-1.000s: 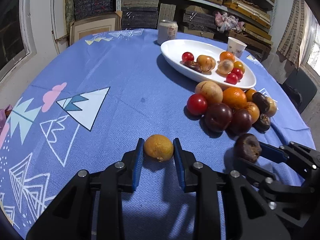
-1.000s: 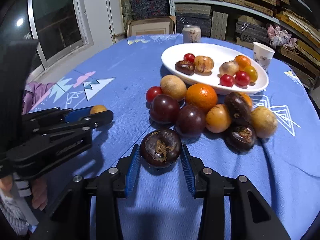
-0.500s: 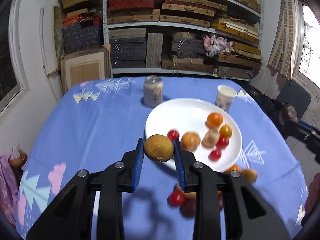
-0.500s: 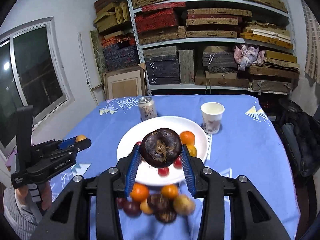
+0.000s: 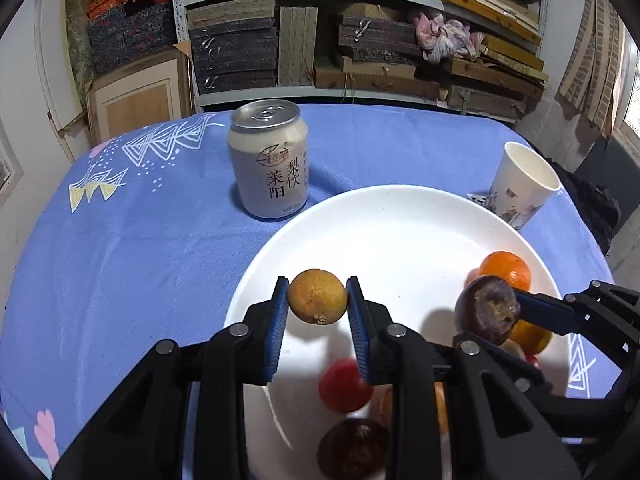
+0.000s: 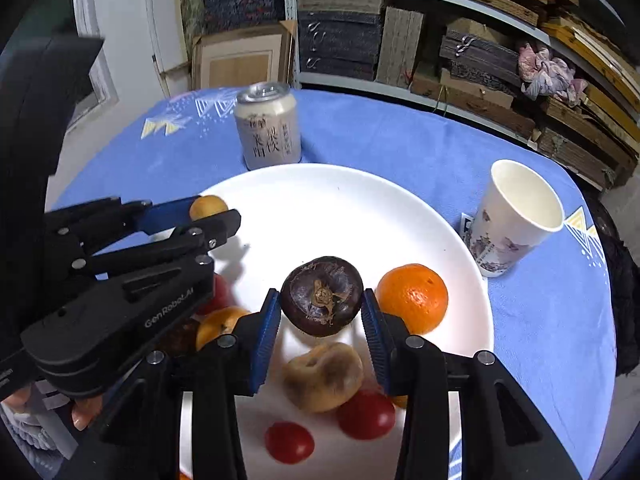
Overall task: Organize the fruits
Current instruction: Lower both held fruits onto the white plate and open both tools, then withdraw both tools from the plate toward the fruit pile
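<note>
My left gripper (image 5: 318, 300) is shut on a small yellow-orange fruit (image 5: 317, 296) and hangs over the left part of the white plate (image 5: 392, 232). My right gripper (image 6: 320, 308) is shut on a dark purple mangosteen (image 6: 322, 295), held above the fruits on the plate (image 6: 328, 208). Each gripper shows in the other's view, the right one (image 5: 490, 312) with its mangosteen and the left one (image 6: 210, 212) with its fruit. On the plate lie an orange (image 6: 412, 298), a brownish fruit (image 6: 322, 376), red tomatoes (image 6: 366, 414) and other fruits partly hidden under the grippers.
A drink can (image 5: 269, 162) stands on the blue tablecloth (image 5: 120, 248) just behind the plate. A paper cup (image 5: 522, 184) stands at the plate's far right. Shelves of stacked boxes (image 5: 360, 20) fill the wall behind. A hand (image 6: 84, 412) shows at the lower left.
Both grippers have lifted their fruits off the cloth and carried them forward over the plate. The pile of fruit on the cloth has dropped out of view.
</note>
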Available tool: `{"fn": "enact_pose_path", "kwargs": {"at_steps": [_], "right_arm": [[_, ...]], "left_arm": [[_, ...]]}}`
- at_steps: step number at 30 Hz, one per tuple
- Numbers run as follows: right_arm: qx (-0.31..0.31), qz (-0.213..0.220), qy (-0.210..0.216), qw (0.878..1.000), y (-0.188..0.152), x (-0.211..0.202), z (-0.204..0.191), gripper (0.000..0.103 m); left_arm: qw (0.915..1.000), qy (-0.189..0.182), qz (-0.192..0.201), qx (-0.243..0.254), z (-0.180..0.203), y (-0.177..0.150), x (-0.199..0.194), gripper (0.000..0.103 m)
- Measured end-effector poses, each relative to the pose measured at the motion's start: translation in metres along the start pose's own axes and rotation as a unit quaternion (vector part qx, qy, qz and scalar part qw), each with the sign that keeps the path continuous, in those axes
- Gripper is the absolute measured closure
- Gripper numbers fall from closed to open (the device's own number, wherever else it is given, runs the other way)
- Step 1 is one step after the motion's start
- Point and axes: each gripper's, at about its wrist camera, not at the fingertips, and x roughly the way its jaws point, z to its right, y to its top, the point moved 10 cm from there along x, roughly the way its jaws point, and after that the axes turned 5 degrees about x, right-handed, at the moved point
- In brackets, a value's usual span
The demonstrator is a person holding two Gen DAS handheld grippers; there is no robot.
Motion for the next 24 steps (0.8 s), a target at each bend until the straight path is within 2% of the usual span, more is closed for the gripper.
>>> {"fn": "enact_pose_path", "kwargs": {"at_steps": [1,3,5,8,9,12,13,18,21,24], "right_arm": [[-0.003,-0.005,0.003,1.000,-0.001,0.004,-0.001,0.061],[-0.008,-0.001,-0.001,1.000,0.001,0.003,-0.003,0.060],[-0.014,0.005,-0.004,1.000,0.003,0.000,-0.006,0.051],[-0.008,0.022,-0.005,1.000,0.003,-0.014,-0.005,0.045],[-0.004,0.029,-0.004,1.000,0.002,-0.022,-0.004,0.043],[0.027,0.071,0.007,0.997,-0.006,-0.060,0.003,0.025],[0.043,0.084,0.015,0.995,-0.012,-0.073,0.006,0.020],[0.113,0.123,0.065,0.984,-0.066,-0.125,0.016,0.015],[0.155,0.143,0.082,0.974,-0.100,-0.142,0.024,0.012],[0.166,0.149,0.087,0.971,-0.126,-0.142,0.030,0.012]], "left_arm": [[1.0000,-0.003,-0.002,-0.003,0.000,0.001,0.004,0.071],[1.0000,-0.006,-0.001,-0.008,0.000,0.001,0.006,0.055],[0.9999,0.001,0.005,-0.010,-0.004,0.001,0.002,0.047],[0.9998,0.003,0.008,-0.019,-0.010,-0.002,-0.012,0.045],[0.9997,0.001,0.009,-0.024,-0.012,-0.004,-0.018,0.039],[0.9988,0.009,0.024,-0.041,-0.023,-0.016,-0.051,0.025],[0.9985,0.014,0.035,-0.040,-0.026,-0.025,-0.067,0.023],[0.9986,0.016,0.041,-0.030,-0.021,-0.084,-0.110,0.023],[0.9991,0.014,0.034,-0.023,-0.007,-0.120,-0.123,0.023],[0.9993,0.019,0.031,-0.012,0.007,-0.143,-0.125,0.023]]}}
